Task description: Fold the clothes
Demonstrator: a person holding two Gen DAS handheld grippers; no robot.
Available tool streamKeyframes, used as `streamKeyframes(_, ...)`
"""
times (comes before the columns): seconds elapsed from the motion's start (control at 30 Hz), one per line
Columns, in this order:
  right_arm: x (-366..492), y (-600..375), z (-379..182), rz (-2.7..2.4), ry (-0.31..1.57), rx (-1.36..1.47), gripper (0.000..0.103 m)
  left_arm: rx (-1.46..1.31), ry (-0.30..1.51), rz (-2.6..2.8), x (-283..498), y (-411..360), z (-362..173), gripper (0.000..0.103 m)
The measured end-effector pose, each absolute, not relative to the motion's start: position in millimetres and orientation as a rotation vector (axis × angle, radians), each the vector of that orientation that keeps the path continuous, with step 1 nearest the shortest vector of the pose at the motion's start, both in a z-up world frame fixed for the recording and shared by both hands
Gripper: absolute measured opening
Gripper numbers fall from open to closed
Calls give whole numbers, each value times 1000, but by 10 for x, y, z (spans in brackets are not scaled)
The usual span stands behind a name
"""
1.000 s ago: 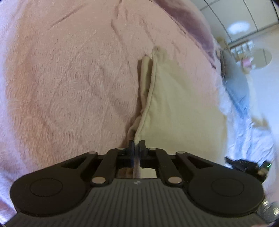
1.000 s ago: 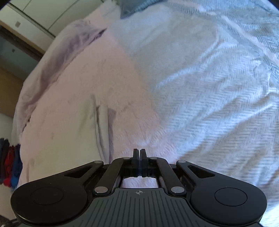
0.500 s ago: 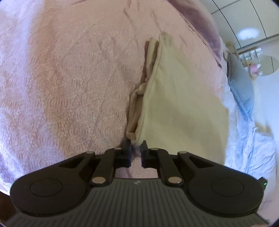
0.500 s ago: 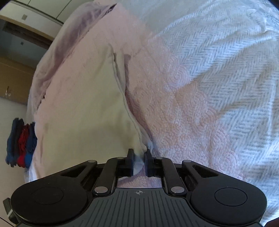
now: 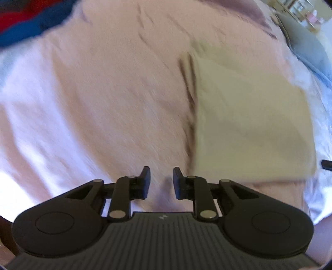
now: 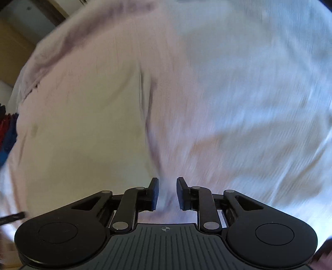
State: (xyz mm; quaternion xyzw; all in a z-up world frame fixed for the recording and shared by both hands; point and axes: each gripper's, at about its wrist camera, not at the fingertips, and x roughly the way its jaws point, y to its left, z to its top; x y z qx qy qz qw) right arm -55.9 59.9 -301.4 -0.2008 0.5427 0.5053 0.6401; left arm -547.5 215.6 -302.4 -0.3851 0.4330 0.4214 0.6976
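Observation:
A folded cream garment (image 5: pixel 249 128) lies flat on the pink quilted bedspread (image 5: pixel 103 103). In the left wrist view it sits to the right of my left gripper (image 5: pixel 159 176), whose jaws are opening with only bedspread showing between them. The right wrist view shows the same cream garment (image 6: pixel 83 124) at the left, its folded edge running down toward my right gripper (image 6: pixel 167 187). The right jaws are also opening, nothing pressed between the pads. Both views are blurred by motion.
A white-blue woven blanket (image 6: pixel 259 93) covers the bed to the right of the pink spread. Red and blue clothes (image 5: pixel 25 18) lie at the far left corner. A grey pillow (image 5: pixel 309 47) rests beyond the garment. Wooden furniture (image 6: pixel 12 52) stands past the bed's edge.
Both grippers let go of the cream garment's corners, opened, and lifted away. The garment now lies flat on the bed, off to the side of each gripper.

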Motion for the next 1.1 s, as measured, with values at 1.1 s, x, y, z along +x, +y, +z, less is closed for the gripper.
streamKeyframes(1.1, -245, 1702, -3536, 1245, 1152, -292, 4, -801, 798, 936, -4404, 3295, -3394, 11)
